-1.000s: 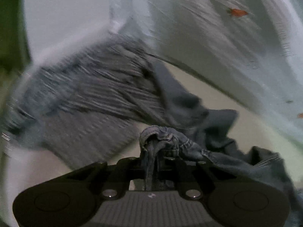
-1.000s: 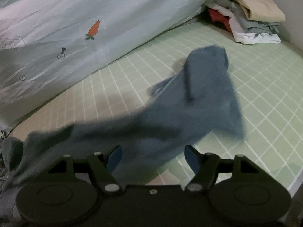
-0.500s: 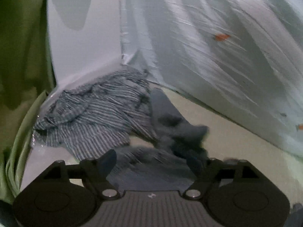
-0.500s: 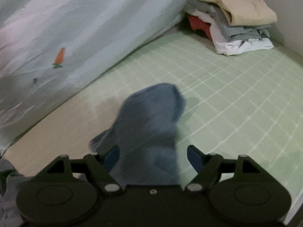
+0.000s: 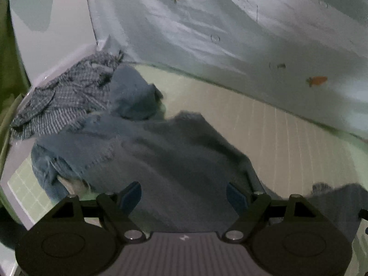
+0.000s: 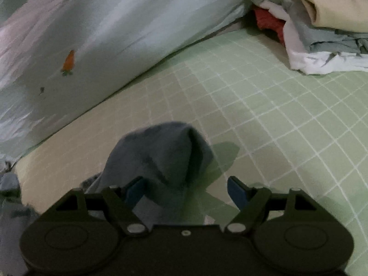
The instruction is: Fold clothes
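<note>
A: Where are the jeans (image 5: pixel 142 151) now?

B: In the left wrist view they lie loose on the green checked sheet (image 6: pixel 264 105), spread from the near middle out to the left, with one bunched part humped up at the far side. A striped shirt (image 5: pixel 62 96) is crumpled against them at the far left. In the right wrist view one end of the denim stands up in a soft hump just ahead of the right gripper (image 6: pixel 186 191).

A: Is either gripper holding?

B: No. The left gripper (image 5: pixel 184 194) stands wide over the cloth, pads clear of it; its jaws have only just been opening, and nothing is pinched between them. The right gripper is also spread wide, the hump between its fingers but not pressed.

A: How will the denim behave?

B: Heavier and thicker than a shirt, I'd judge, yet limp. It will sag and drag unless both ends are lifted. Seams and the waistband look the firmest holds.

A: And the folded pile (image 6: pixel 322 23)?

B: Far right corner, beside the pale quilt (image 6: pixel 119 30), well apart.
</note>
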`<state>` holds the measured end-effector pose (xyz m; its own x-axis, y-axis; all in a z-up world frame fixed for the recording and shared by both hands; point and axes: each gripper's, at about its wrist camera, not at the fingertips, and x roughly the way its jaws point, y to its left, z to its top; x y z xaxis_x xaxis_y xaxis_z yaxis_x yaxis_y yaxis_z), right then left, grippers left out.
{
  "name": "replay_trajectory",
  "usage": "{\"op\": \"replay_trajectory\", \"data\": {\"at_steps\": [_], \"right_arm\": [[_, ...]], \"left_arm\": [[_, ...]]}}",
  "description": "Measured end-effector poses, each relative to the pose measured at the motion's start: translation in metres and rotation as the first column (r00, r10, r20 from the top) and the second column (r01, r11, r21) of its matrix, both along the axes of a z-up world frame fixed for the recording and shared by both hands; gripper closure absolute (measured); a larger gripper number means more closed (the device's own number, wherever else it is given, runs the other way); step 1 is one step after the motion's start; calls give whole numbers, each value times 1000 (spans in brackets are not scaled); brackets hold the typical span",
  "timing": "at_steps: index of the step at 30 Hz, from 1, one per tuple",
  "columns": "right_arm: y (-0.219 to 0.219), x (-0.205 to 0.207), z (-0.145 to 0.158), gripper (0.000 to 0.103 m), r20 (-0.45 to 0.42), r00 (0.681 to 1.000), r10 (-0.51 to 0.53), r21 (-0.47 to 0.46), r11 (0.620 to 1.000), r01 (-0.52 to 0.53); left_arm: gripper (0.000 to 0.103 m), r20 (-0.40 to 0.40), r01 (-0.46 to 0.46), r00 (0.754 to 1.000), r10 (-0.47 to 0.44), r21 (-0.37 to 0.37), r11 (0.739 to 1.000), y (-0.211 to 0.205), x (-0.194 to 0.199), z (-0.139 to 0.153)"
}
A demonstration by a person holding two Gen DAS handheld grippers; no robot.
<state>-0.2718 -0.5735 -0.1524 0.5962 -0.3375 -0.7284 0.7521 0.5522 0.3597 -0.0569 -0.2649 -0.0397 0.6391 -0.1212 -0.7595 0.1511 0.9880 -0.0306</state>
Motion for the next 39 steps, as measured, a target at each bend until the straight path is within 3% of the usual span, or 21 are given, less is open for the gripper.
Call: {"op": "replay_trajectory", "data": {"at_steps": [7, 10, 12, 14, 16, 18, 20, 25, 28, 31, 33, 34, 36, 38, 39], "right_arm": [[36, 6, -17, 22, -8, 1000, 23, 115, 993, -22], [53, 11, -16, 23, -85, 995, -45, 68, 996, 50], [63, 12, -14, 27, -85, 995, -61, 58, 996, 66], [73, 15, -13, 45, -85, 994, -72, 55, 996, 77], [81, 21, -15, 82, -113, 991, -65, 51, 996, 71], [89, 21, -9, 99, -135, 987, -81, 8, 997, 83], [91, 18, 1, 100, -143, 983, -113, -25, 994, 110], [82, 27, 67, 100, -175, 964, -200, -240, 958, 155], [70, 72, 103, 100, -140, 979, -146, -356, 930, 88], [64, 142, 111, 100, -117, 992, -39, -441, 898, -17], [55, 188, 94, 94, -112, 990, 80, -398, 910, -119], [48, 209, 81, 84, -117, 981, 156, -344, 920, -187], [44, 211, 71, 78, -77, 985, 157, -256, 951, -172], [40, 209, 63, 56, -35, 989, 143, -166, 975, -147], [43, 200, 63, 46, -26, 991, 133, -167, 977, -136]], "left_arm": [[18, -35, 84, 996, -84, 22, 996, 3, 19, -9], [18, -59, 112, 992, -109, 38, 993, 8, 38, -16], [18, -76, 129, 989, -126, 41, 991, 15, 53, -22], [17, -98, 143, 985, -139, 36, 989, 25, 68, -31], [17, -132, 146, 981, -140, 41, 988, 34, 82, -42], [17, -161, 147, 977, -137, 48, 988, 43, 96, -53], [17, -164, 149, 976, -141, 40, 988, 52, 106, -59], [17, -195, 125, 973, -126, -15, 992, 64, 123, -75], [17, -211, 119, 970, -117, -3, 993, 60, 130, -81], [14, -215, 99, 971, -102, -21, 995, 62, 141, -82], [12, -224, 72, 971, -80, -41, 997, 64, 148, -84], [12, -230, 58, 971, -68, -47, 997, 64, 151, -85], [12, -230, 47, 972, -57, -49, 998, 64, 149, -84], [11, -217, 50, 974, -57, -36, 998, 62, 145, -85], [10, -213, 52, 975, -56, -26, 998, 60, 144, -85]]}}
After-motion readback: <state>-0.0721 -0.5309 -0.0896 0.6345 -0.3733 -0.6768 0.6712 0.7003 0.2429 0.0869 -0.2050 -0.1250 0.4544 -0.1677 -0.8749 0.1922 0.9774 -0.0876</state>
